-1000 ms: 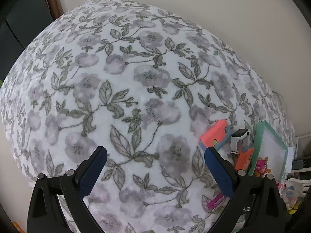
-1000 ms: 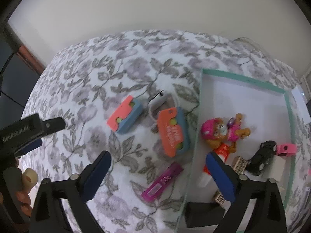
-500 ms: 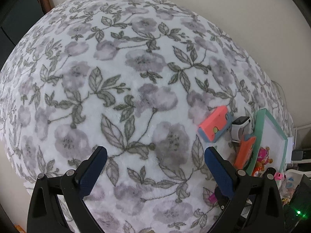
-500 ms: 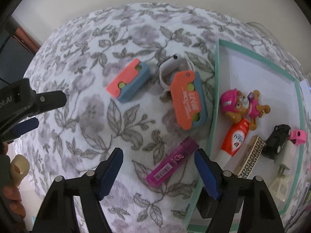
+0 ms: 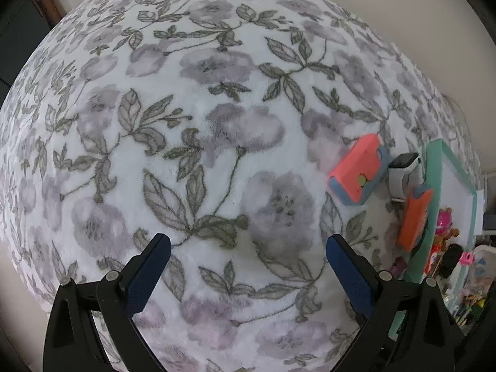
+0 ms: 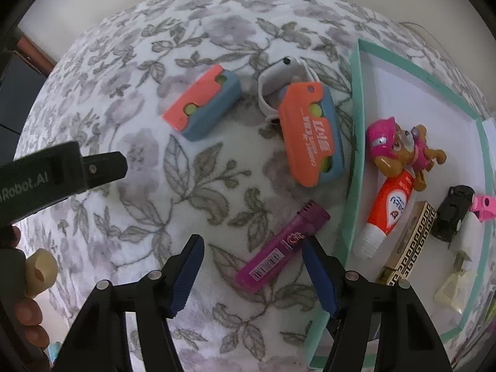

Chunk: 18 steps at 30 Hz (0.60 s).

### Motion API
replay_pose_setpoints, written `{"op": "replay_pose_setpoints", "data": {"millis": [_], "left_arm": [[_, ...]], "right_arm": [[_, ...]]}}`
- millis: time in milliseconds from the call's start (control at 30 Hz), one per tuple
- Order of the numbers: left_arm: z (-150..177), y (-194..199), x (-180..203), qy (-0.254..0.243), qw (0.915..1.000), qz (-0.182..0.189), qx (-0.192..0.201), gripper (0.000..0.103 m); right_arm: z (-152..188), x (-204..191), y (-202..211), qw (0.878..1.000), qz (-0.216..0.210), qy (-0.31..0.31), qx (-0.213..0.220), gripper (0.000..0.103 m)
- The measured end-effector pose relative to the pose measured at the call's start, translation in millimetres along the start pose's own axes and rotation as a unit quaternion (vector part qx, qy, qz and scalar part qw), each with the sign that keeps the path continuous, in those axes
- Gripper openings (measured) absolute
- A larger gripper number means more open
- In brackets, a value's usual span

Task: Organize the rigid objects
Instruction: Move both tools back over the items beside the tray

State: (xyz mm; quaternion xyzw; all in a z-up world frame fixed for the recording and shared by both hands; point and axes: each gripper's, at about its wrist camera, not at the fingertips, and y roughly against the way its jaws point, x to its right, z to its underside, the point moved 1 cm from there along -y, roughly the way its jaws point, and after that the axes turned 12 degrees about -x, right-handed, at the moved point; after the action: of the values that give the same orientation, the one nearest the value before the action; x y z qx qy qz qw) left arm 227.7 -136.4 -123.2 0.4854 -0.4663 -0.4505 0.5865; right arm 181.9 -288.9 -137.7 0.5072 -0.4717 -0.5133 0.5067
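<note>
Right claw (image 6: 252, 268) narrowed, lower, purple lighter (image 6: 280, 246) here

right gripper (image 6: 252, 268), its jaws just closing and not yet gripping, straddles the purple plastic lighter (image 6: 280, 248) on the floral blanket (image 6: 198, 167).

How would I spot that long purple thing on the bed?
Find the green-rimmed tray on the flowery blanket. Just outside its near corner lies the purple stick, slanted. Unlike the two chunky orange-and-blue cases beside it, it is slim, with a barcode label.
</note>
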Motion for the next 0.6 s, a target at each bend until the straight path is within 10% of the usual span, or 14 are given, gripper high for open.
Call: {"op": "replay_pose_setpoints", "data": {"millis": [600], "left_arm": [[-13.7, -11.4, 4.9, 0.0, 0.9994, 0.033, -0.007, 0.1]], "right_arm": [[-5.5, 17.7, -10.5, 1.0, 0.004, -0.014, 0.013, 0.043]]}}
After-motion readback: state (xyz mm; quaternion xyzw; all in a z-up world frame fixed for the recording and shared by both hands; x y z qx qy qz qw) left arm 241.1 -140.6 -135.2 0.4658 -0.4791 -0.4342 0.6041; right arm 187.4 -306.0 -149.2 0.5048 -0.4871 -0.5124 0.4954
